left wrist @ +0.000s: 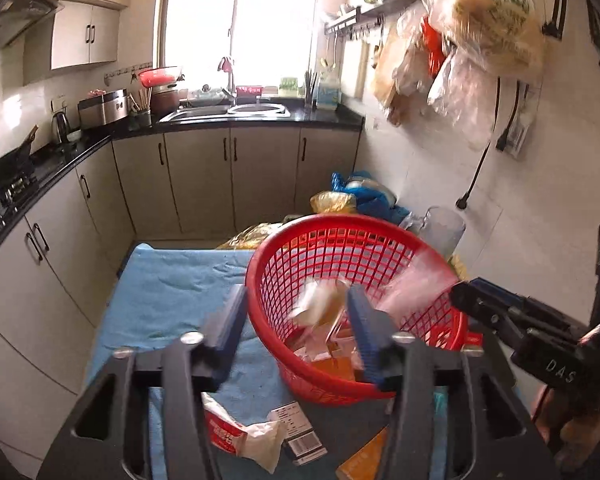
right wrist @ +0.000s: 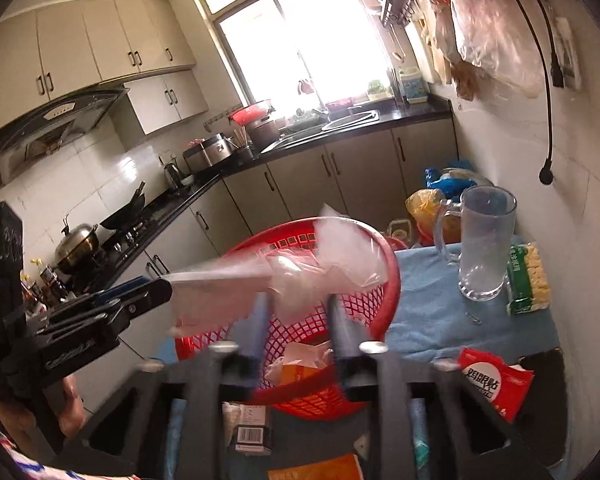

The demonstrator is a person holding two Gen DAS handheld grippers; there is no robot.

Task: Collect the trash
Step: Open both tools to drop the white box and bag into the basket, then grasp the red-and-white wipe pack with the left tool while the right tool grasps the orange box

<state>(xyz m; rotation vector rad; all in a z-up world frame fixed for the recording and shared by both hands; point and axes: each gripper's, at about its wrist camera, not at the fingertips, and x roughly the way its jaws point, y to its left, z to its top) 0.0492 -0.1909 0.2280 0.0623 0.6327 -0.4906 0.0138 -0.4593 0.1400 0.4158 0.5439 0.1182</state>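
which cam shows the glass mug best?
Right wrist: the mug stands whole and sharp on the blue cloth, handle visible. Left wrist shows only its blurred upper part behind the red basket.

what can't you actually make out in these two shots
- Clear plastic bag over the red basket: motion-blurred in both views, so contact with either gripper is unclear.
- Basket contents: right wrist view, hidden behind the right gripper fingers and mesh.
- Orange packet: left wrist view, cut off by the bottom edge.
- Barcode box print: too small.
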